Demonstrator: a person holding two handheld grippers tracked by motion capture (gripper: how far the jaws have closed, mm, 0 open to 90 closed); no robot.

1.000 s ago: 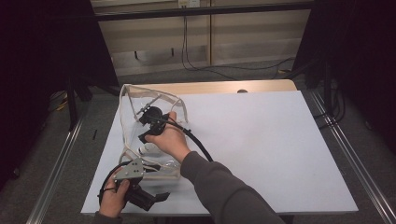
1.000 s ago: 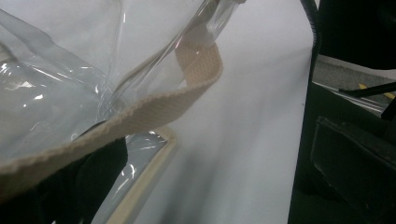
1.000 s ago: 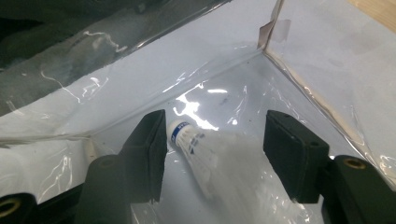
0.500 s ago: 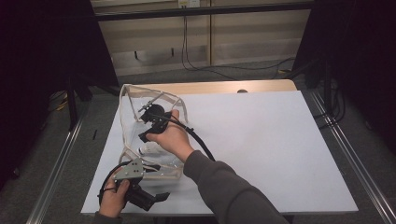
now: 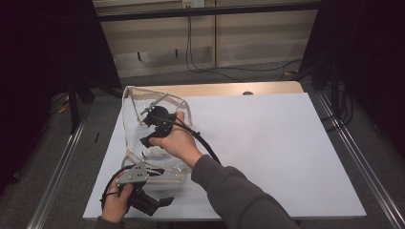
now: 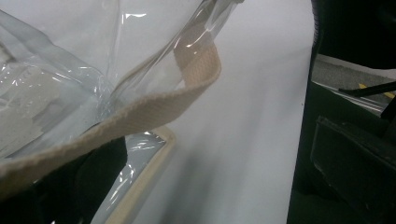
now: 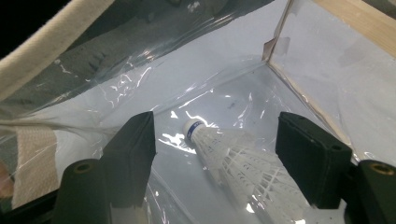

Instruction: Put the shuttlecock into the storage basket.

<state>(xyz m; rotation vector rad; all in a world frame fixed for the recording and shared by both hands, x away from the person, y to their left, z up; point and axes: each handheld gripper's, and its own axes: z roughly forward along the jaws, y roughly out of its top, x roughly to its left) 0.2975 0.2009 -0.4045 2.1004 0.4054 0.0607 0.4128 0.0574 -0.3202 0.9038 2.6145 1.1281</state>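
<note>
White plastic shuttlecock (image 7: 233,158) lay inside the clear plastic bag (image 5: 133,102) at the table's left, free between the right gripper's (image 7: 219,154) just-opening jaws; the left gripper (image 5: 143,183) clenched the bag's beige strap (image 6: 154,109).

The bag (image 5: 138,102) is clear plastic with glossy white glints, edged in beige trim; its strap (image 6: 154,109) is the same beige, woven. The shuttlecock (image 7: 233,161) is white all over — a fine lattice skirt, and a thin dark blue band around its rounded head. Both grippers are black: the right gripper (image 5: 154,125) with a black cable, the left gripper (image 5: 143,195) topped by a grey plate. The table (image 5: 286,143) has a pale, bluish-white cover, with light wood at the far edge. The sleeve (image 5: 239,195) is dark grey — plain, unpatterned.
</note>
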